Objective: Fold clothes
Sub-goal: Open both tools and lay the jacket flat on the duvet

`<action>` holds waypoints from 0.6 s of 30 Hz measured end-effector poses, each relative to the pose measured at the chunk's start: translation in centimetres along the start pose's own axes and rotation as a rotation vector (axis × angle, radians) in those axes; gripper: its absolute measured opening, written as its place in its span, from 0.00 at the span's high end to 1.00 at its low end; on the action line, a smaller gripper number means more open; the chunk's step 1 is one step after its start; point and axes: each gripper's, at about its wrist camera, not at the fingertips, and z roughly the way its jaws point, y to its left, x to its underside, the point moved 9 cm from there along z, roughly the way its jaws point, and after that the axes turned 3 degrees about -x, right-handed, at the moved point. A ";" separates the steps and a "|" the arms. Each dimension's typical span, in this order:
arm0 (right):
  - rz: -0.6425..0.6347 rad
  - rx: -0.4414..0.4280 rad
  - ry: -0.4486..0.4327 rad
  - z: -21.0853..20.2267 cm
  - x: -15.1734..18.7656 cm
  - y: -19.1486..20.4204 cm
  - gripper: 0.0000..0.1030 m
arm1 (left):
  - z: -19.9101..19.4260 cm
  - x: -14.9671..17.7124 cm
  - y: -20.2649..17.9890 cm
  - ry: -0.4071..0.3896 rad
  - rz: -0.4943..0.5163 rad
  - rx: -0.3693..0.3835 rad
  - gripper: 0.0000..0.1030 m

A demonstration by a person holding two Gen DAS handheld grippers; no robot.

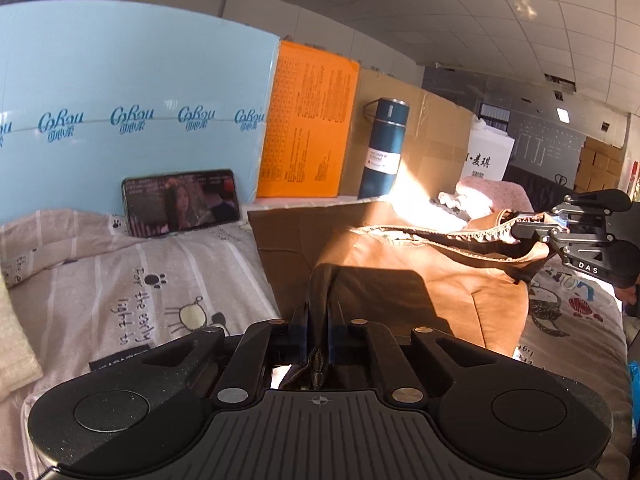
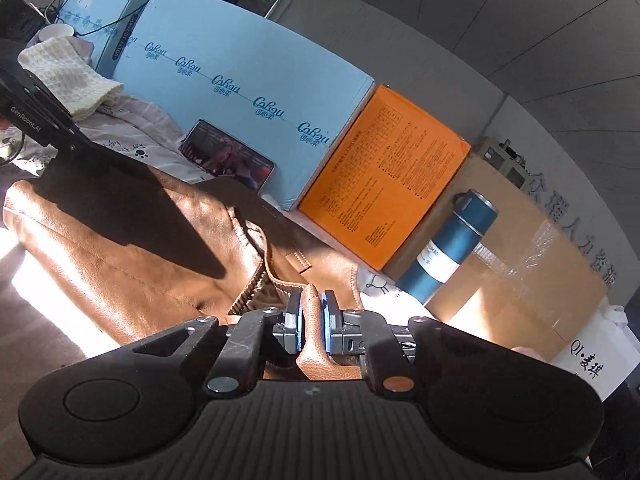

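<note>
A brown leather jacket [image 1: 432, 276] lies spread over the bed, partly in sun and partly in shadow. My left gripper [image 1: 319, 312] is shut on a dark fold of the jacket's near edge. My right gripper [image 2: 311, 312] is shut on a brown fold of the jacket [image 2: 132, 240] beside its zipper. In the left wrist view the right gripper [image 1: 520, 230] shows at the right, pinching the jacket's zippered edge and holding it lifted. In the right wrist view the left gripper's body [image 2: 44, 120] shows at the upper left, its fingertips hidden.
The bed has a striped cartoon-print sheet [image 1: 160, 280]. Behind it stand a light blue box [image 1: 120, 100], an orange box [image 1: 308, 128], cardboard boxes and a blue flask [image 1: 382, 148]. A phone [image 1: 182, 202] leans on the blue box. Pink and white clothes [image 1: 488, 196] lie at the far right.
</note>
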 end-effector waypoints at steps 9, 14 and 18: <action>0.193 0.287 -0.033 -9.5 3.6 -8.3 0.93 | -5.7 -3.7 -5.5 -0.255 0.094 0.246 0.93; 0.318 0.403 0.053 -14.0 8.9 -9.6 0.93 | -9.3 -2.1 -10.0 -0.281 0.184 0.521 0.93; 0.447 0.452 0.063 -17.6 12.3 -9.9 0.93 | -10.5 0.2 -12.5 -0.178 0.196 0.661 0.93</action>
